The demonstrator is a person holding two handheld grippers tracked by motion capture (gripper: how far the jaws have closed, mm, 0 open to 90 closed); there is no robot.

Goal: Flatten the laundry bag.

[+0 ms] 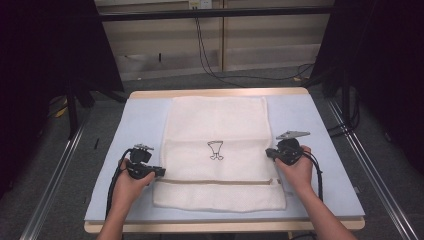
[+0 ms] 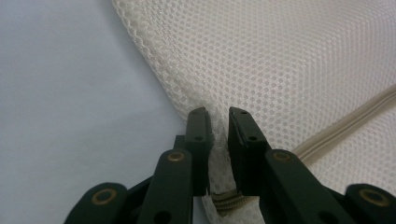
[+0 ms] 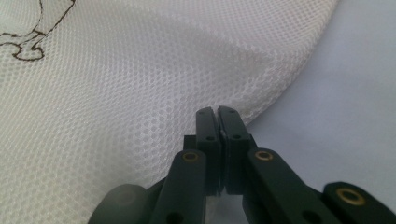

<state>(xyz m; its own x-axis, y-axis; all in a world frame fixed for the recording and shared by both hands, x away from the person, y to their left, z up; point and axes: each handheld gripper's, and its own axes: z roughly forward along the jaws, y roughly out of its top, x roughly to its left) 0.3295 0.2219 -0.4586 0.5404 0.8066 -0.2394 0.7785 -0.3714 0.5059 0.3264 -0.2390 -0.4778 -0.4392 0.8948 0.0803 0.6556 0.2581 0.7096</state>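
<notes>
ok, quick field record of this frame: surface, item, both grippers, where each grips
surface: pale blue mat on a wooden table
item: white mesh laundry bag, flat, small line drawing at its middle, zipper running across near the person's end
left gripper: shut on the bag's left edge, mesh bunched between the jaws, by the zipper's end
right gripper: shut on the bag's right edge, jaws nearly together

Left gripper (image 2: 218,116) clamped on bunched edge of white mesh bag (image 2: 289,60), over pale blue mat (image 2: 70,107)
</notes>
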